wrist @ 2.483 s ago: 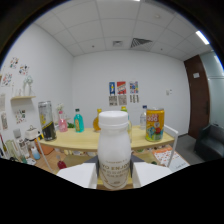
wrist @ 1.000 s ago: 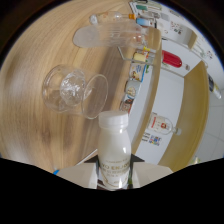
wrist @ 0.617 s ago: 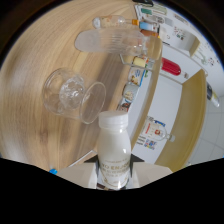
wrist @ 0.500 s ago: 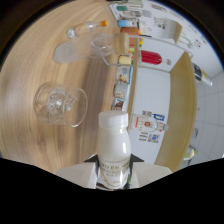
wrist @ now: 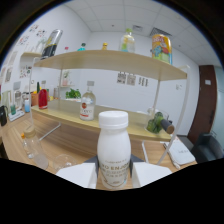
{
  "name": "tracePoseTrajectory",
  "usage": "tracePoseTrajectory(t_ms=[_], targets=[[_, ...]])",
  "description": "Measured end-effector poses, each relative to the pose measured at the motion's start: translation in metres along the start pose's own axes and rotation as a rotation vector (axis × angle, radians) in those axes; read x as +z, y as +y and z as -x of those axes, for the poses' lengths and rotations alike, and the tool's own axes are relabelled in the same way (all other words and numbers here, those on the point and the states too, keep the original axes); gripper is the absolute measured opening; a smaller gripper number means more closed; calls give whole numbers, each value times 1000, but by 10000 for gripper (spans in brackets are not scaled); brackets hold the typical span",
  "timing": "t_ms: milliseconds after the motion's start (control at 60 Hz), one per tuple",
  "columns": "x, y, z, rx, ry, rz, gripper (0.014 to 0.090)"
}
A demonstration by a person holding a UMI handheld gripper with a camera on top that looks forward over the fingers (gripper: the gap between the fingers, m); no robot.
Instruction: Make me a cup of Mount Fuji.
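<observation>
My gripper (wrist: pixel 113 175) is closed to the width of the white milk bottle (wrist: pixel 113 148) at bottom centre, both fingers (wrist: pixel 77 176) pressing its labelled lower body. It stands upright, cap on. I judge it smooth, slightly squeezable plastic with some liquid weight — gripping low on the body suits it. To its lower left sits a clear glass jar (wrist: pixel 31 145) — fragile; a wooden shelf (wrist: pixel 107 61) crosses above.

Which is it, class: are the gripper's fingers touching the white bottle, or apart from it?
Touching. In the gripper view, the white bottle stands upright between the fingers, both pressed against its sides with no gap, so the gripper is shut on it.
</observation>
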Motion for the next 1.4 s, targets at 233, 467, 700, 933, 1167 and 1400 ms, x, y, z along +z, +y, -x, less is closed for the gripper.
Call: tracePoseTrajectory(t_ms=[233,467,700,933,1167,1400], targets=[[26,59,-1,157,-20,71,483],[19,72,-3,178,-20,80,496],[5,86,-4,169,5,169,577],[-38,68,-8,179,93,245,855],[-90,35,34,180,106,285,850],[-118,23,83,208,102,314,858]])
